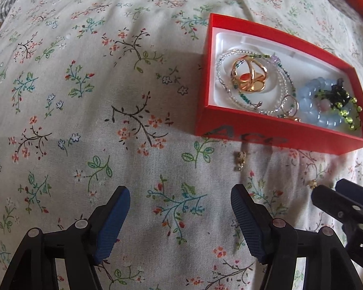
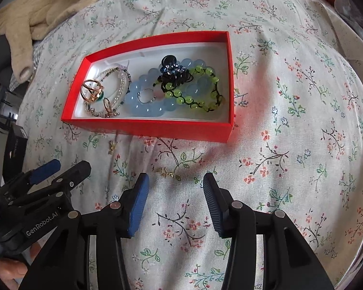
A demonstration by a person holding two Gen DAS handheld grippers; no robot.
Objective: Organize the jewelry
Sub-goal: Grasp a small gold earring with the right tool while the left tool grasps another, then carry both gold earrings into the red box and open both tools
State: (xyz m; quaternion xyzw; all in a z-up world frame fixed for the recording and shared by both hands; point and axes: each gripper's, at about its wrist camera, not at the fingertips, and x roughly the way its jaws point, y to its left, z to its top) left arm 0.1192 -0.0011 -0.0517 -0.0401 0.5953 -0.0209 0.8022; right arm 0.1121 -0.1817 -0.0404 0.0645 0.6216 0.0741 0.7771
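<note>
Two small gold pieces, earrings maybe (image 2: 168, 172), lie outside the red box (image 2: 157, 126); right hand-held gripper (image 2: 175, 188) gapes toward one, left hand-held gripper (image 1: 180, 201) gapes idle.

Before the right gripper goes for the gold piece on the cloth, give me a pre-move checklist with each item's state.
1. Right gripper open and holding nothing: ok.
2. Small gold piece lies on the floral cloth just ahead of the fingertips, roughly centred between them: ok.
3. Second small gold piece also outside the box, near its front wall: not ok, still to be collected.
4. Red box open, with bare white floor showing at its far end: ok.
5. Left gripper open, beside the right one and clear of its path: ok.
6. Whether the piece is snagged in the cloth: cannot tell.
</note>
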